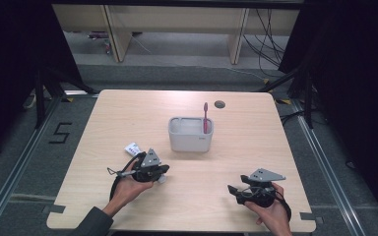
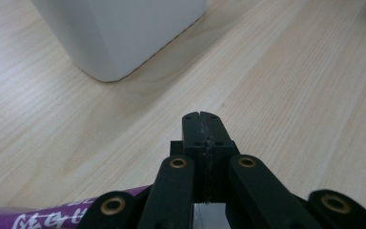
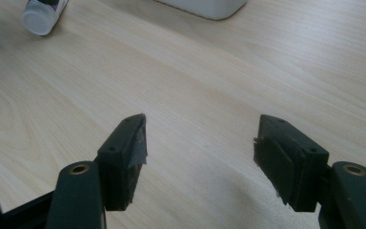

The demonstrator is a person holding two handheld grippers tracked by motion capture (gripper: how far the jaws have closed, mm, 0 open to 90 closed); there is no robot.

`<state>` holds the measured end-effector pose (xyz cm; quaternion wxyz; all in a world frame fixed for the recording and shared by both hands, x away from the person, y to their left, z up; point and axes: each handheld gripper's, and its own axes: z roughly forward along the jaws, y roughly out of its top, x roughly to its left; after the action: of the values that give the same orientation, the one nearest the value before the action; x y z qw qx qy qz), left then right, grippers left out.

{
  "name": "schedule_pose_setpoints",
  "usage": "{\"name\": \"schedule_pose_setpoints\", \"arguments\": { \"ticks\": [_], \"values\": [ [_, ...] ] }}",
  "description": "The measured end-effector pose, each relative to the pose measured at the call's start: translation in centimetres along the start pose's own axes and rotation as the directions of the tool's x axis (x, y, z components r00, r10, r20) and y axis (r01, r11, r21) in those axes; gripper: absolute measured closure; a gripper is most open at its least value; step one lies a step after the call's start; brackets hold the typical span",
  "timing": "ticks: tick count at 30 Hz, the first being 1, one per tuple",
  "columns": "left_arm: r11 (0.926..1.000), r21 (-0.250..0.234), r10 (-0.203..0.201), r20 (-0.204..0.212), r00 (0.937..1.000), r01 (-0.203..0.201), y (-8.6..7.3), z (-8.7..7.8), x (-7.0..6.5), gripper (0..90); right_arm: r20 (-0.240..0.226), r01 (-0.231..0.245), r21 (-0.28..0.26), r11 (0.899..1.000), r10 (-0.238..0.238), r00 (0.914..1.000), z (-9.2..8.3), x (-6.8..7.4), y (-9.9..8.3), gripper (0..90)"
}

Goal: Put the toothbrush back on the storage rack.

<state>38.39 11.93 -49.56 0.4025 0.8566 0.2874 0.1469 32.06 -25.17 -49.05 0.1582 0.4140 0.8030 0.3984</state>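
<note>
Left gripper view: the left gripper (image 2: 201, 117) at lower centre has its jaws pressed together, with nothing seen between the tips. The right gripper (image 3: 200, 143) gapes wide over bare table (image 3: 200, 71), holding nothing.

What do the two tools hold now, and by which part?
Nothing. The left tool is shut with nothing between its jaws, the purple tube lying beneath it; the right tool is open, empty.

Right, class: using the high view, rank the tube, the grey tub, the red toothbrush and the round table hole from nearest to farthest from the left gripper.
Measured from the left gripper:
1. Tube, right beside the gripper, at the table's left.
2. Grey tub, mid-table, beyond the gripper.
3. Red toothbrush, upright at the tub's far right corner.
4. Round table hole, near the far edge.
</note>
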Motion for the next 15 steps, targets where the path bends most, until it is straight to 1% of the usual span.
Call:
{"name": "schedule_pose_setpoints", "arguments": {
  "ticks": [1, 2, 4, 5, 6, 7, 8, 9, 10, 11, 12, 13, 14, 15],
  "values": [
    [1.0, 0.004, 0.001, -0.003, 1.0, -0.001, -0.01, -0.01, 0.05, 89.7, -0.008, -0.022, 0.009, 1.0, 0.022, 0.9997, -0.03, 0.16, -0.03, 35.9],
    [1.0, 0.004, -0.001, -0.01, 0.9999, 0.001, -0.03, -0.02, 0.1, 89.7, -0.006, -0.023, 0.006, 1.0, 0.023, 0.9997, -0.06, 0.16, -0.04, 35.9],
    [0.9999, 0.017, -0.002, -0.002, 1.0, 0.002, -0.1, -0.04, 0.2, 89.7, -0.007, -0.029, 0.002, 1.0, 0.029, 0.9996, -0.05, 0.18, -0.02, 35.9],
    [0.9993, 0.037, 0.008, -0.001, 1.0, -0.008, -0.22, -0.09, 0.24, 89.7, -0.007, -0.031, 0.001, 1.0, 0.031, 0.9995, -0.07, 0.19, -0.01, 36.0],
    [0.9993, 0.037, 0.008, -0.001, 1.0, -0.008, -0.22, -0.09, 0.24, 89.7, -0.007, -0.031, 0.001, 1.0, 0.031, 0.9995, -0.07, 0.19, -0.01, 36.0],
    [0.9988, 0.046, 0.017, 0.0, 0.9998, -0.017, -0.28, -0.19, 0.32, 89.7, -0.007, -0.029, -0.001, 1.0, 0.029, 0.9995, -0.09, 0.2, -0.02, 36.0],
    [0.9985, 0.051, 0.019, -0.006, 0.9998, -0.019, -0.34, -0.26, 0.38, 89.7, -0.008, -0.029, -0.001, 1.0, 0.029, 0.9995, -0.09, 0.2, -0.01, 36.0],
    [0.9985, 0.053, 0.014, 0.001, 0.9999, -0.014, -0.38, -0.35, 0.36, 89.7, -0.004, 0.0, -0.008, 1.0, 0.0, 1.0, -0.06, -0.02, 0.04, 36.1],
    [0.9982, 0.058, 0.015, 0.003, 0.9999, -0.015, -0.44, -0.41, 0.46, 89.7, 0.002, 0.003, -0.009, 1.0, -0.003, 1.0, -0.06, -0.04, 0.05, 36.1],
    [0.9978, 0.063, 0.019, 0.003, 0.9998, -0.019, -0.48, -0.48, 0.55, 89.6, 0.001, 0.002, -0.008, 1.0, -0.002, 1.0, -0.06, -0.04, 0.05, 36.1],
    [0.9974, 0.07, 0.019, 0.001, 0.9998, -0.02, -0.58, -0.58, 0.6, 89.7, -0.006, -0.024, -0.002, 1.0, 0.024, 0.9997, -0.07, 0.16, 0.0, 36.1],
    [0.9969, 0.077, 0.02, 0.002, 0.9998, -0.02, -0.69, -0.68, 0.66, 89.7, -0.006, -0.028, -0.002, 1.0, 0.028, 0.9996, -0.09, 0.2, -0.02, 36.1],
    [0.9965, 0.081, 0.02, 0.002, 0.9998, -0.02, -0.85, -0.81, 0.69, 89.7, -0.004, -0.001, -0.008, 1.0, 0.001, 1.0, -0.07, 0.02, 0.02, 36.1],
    [0.996, 0.087, 0.023, 0.001, 0.9997, -0.023, -1.0, -1.0, 0.73, 89.6, -0.005, 0.0, -0.008, 1.0, 0.0, 1.0, -0.08, 0.03, 0.05, 36.1]
  ]
}}
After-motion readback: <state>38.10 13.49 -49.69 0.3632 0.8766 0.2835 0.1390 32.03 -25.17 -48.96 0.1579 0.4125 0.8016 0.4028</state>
